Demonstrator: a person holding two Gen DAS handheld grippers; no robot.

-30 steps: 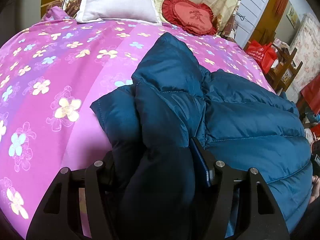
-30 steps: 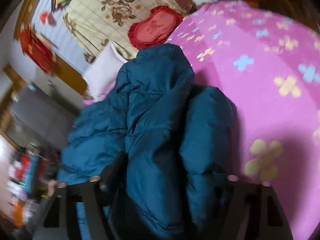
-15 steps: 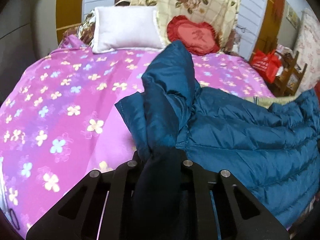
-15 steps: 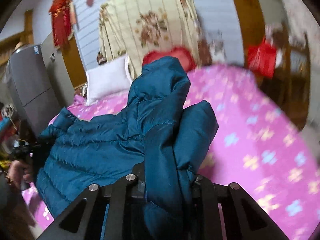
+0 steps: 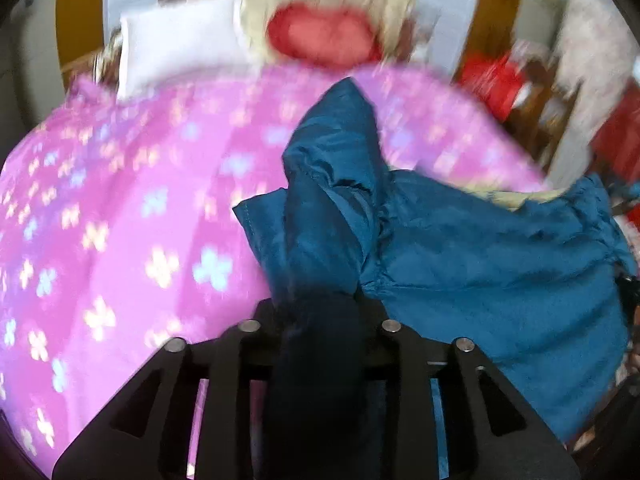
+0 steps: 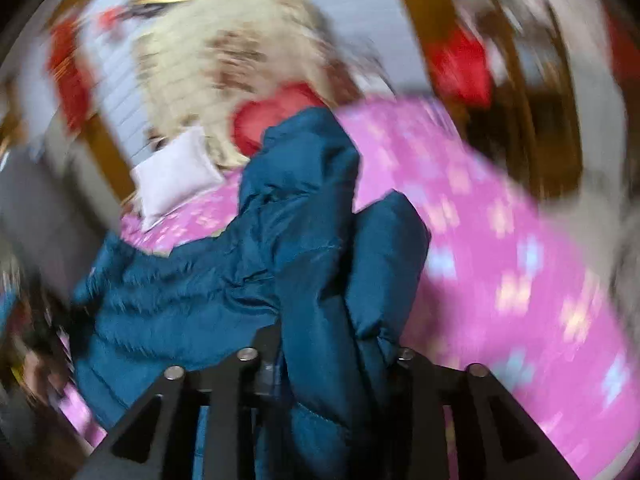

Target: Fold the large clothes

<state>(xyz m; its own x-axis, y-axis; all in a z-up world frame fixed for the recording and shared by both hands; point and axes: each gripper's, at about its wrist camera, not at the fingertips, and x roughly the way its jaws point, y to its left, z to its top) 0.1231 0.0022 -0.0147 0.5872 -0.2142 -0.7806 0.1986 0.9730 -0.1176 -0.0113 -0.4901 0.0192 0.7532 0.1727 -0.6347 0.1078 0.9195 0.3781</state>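
Left gripper (image 5: 320, 320) clamped on a bunched fold of jacket (image 5: 460, 264); right gripper (image 6: 326, 354) clamped on another fold. Jacket raised over the bed (image 5: 120, 200), hanging between grippers. Pillow (image 5: 180, 44) beyond.

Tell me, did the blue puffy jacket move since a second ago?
Yes. The blue jacket, clamped in both the left gripper and right gripper, has come up and back from the red heart cushion, toward the foot of the pink bedspread.
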